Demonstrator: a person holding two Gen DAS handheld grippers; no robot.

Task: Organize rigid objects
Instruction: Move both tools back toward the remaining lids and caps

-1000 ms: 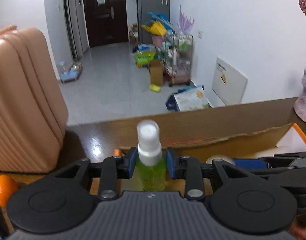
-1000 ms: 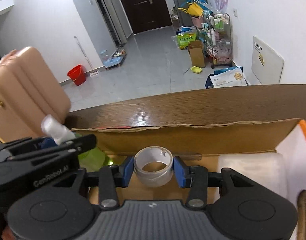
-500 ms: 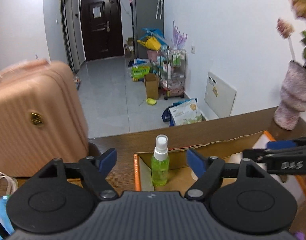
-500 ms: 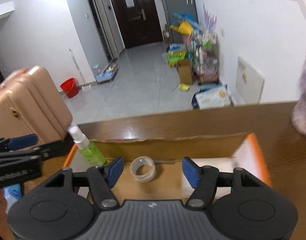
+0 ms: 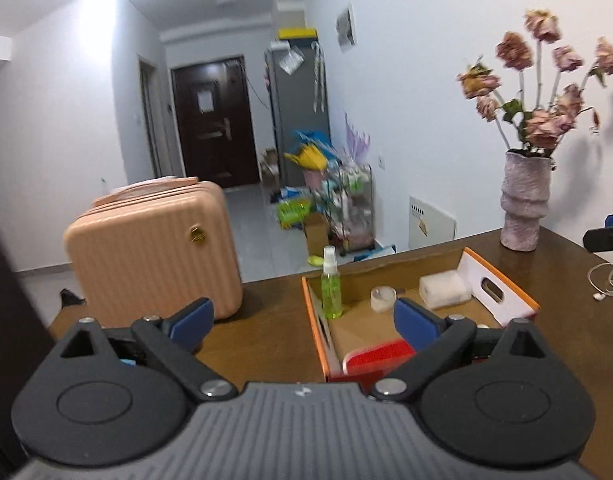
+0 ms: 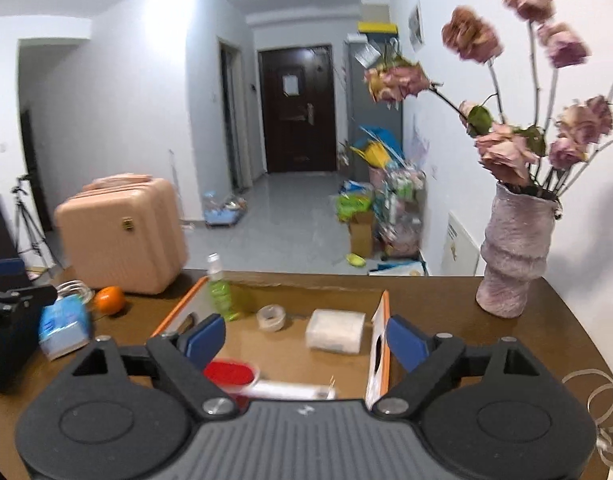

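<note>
I had both grippers — left gripper [image 5: 302, 316], right gripper [image 6: 306, 334] — spread and empty; spray bottle [image 6: 219, 294] and tape roll [image 6: 270, 317] stood inside the box [image 6: 380, 322]. Next grab: the orange [image 6: 110, 300] — approach low, square.

Both rigs look identical tbh: left hand-held gripper [image 5: 302, 320] and right hand-held gripper [image 6: 304, 336] have matte black linkages, silver screws, blue pads [image 5: 190, 318], ribbed grey body.
</note>
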